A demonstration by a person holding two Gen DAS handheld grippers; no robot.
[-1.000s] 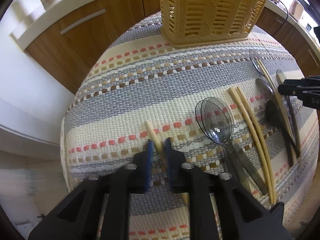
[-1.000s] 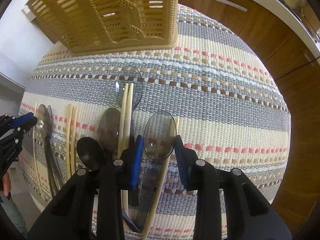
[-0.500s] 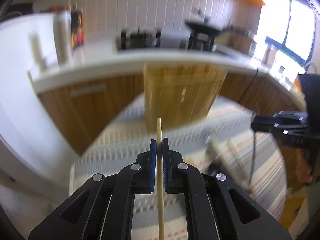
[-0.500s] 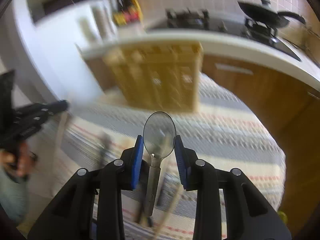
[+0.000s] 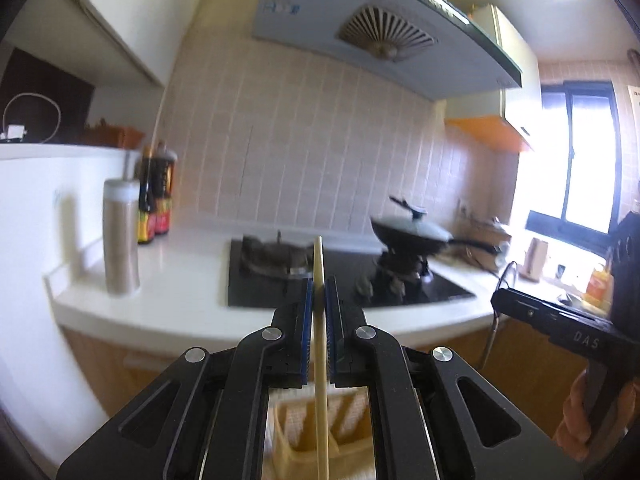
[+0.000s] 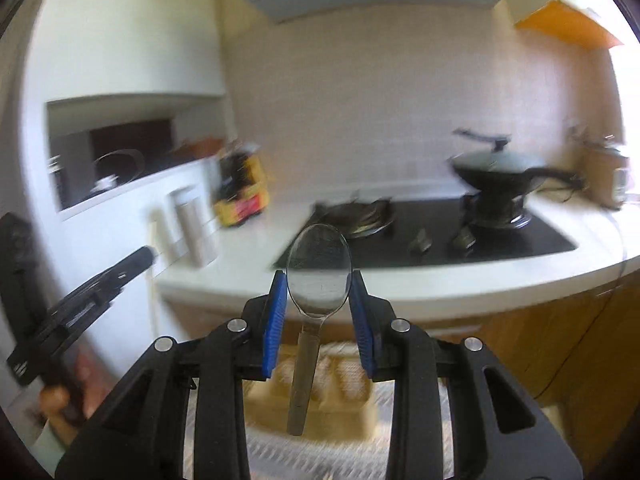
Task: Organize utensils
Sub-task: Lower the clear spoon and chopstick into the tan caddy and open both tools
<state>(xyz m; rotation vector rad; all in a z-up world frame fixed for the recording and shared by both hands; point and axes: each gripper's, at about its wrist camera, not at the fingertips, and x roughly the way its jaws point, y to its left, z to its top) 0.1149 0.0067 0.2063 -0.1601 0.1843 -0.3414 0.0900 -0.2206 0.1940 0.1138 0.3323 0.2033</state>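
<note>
The left gripper (image 5: 319,292) pinched a pale wooden chopstick (image 5: 320,360) upright; the right gripper (image 6: 319,300) clasped a clear plastic spoon (image 6: 316,280), handle hanging toward the woven yellow basket (image 6: 320,392) beneath, likely for dropping in.

Both claws are now raised off the striped cloth and tilted up to face the kitchen wall; a second ago they pointed down at the utensils lying there. The left claw (image 5: 319,300), then just closing around the chopstick (image 5: 320,360) on the cloth, now carries it upright in the air, tip toward 12 o'clock. The right claw (image 6: 319,300) now lifts the clear spoon (image 6: 316,292), bowl up and handle hanging toward 6 o'clock. The woven basket (image 6: 320,392), formerly at 12 o'clock in both views, now sits low at 6 o'clock beneath each claw.
</note>
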